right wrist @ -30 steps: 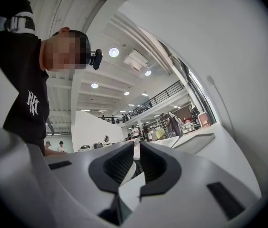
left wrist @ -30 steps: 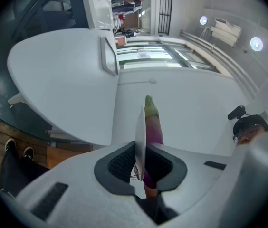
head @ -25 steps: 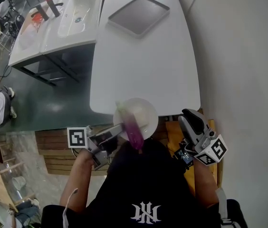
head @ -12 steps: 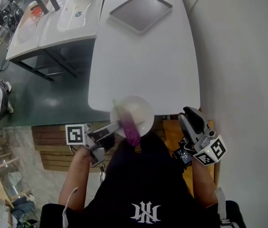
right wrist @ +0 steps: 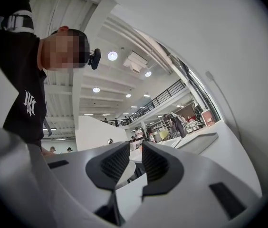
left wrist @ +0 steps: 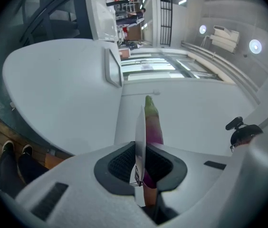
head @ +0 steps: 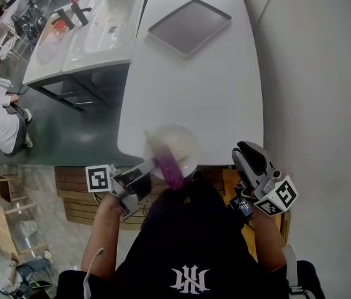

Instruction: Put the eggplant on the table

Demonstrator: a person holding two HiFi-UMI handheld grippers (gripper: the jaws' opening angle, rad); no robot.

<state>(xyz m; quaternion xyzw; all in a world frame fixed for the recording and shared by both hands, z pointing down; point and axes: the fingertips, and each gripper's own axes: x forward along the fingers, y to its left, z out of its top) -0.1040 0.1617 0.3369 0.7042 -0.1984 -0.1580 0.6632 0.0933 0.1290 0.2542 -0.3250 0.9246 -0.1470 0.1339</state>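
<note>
Head view: left gripper [head: 152,164] pinching plate [head: 182,141] rim, eggplant [head: 168,167] aboard, at table [head: 194,73] near edge. Right gripper [head: 248,151] empty, half open, jaws just narrowed. Eggplant not yet on table.

My eggplant [head: 171,172] is purple, green at its tip; the plate [head: 182,141] is cloudy white. The table [head: 203,89] is white, the tray [head: 189,27] in the upper middle grey. Black-and-white square markers pattern my left gripper [head: 152,166] and right gripper [head: 249,149].
</note>
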